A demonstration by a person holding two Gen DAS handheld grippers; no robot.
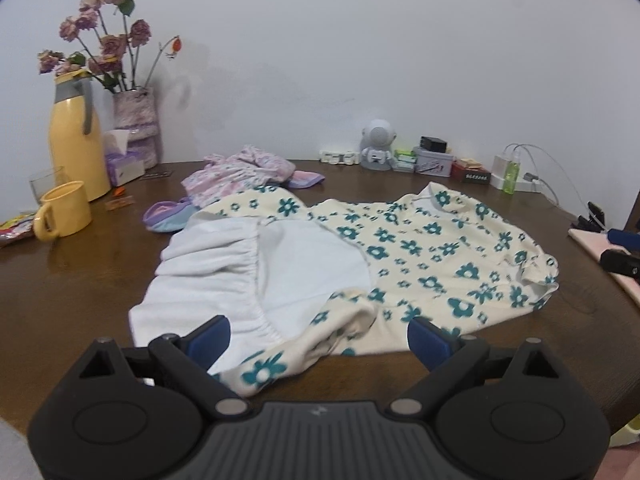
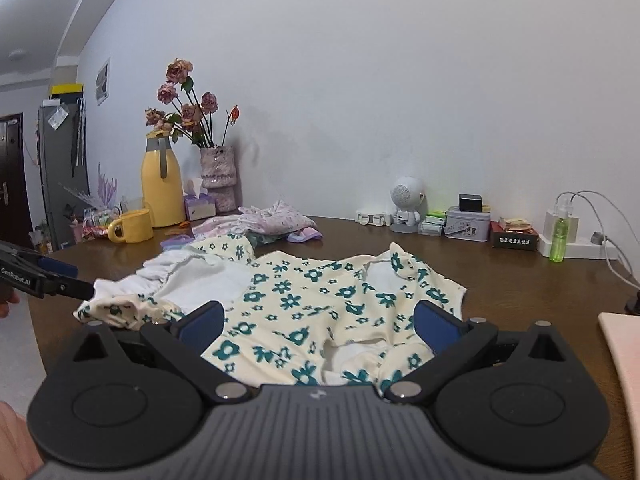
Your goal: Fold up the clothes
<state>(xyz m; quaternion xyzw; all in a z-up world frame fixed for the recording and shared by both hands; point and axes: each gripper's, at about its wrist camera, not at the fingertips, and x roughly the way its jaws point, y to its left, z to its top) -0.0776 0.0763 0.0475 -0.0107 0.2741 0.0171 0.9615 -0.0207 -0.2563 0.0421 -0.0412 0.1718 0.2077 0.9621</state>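
On the brown table (image 1: pixel 80 280), at 9 o'clock in the left wrist view, a yellow mug (image 1: pixel 64 210) and flask (image 1: pixel 74 140) are seen, with flowers (image 1: pixel 104 36) behind. At 11 o'clock a pink crumpled pile (image 1: pixel 244 174) of clothes is left unfolded. At centre the floral garment (image 1: pixel 420 248) is spread out, part turned back so that its white lining (image 1: pixel 248 272) and elastic waist are shown; no neat fold is seen in it. At 3 o'clock a pink cloth (image 1: pixel 596 252) is seen at the table edge; whether it is folded cannot be told.

The left gripper (image 1: pixel 318 332) is held spread over the near hem at 6 o'clock, nothing pinched. The right gripper (image 2: pixel 318 324) is likewise spread, low over the floral cloth near a sleeve, nothing clamped between the blue pads (image 2: pixel 202 322).

Judged progress: the floral piece is laid flat-ish but rumpled, with folding left; the pink pile is also left to be done. Little finished work is shown.
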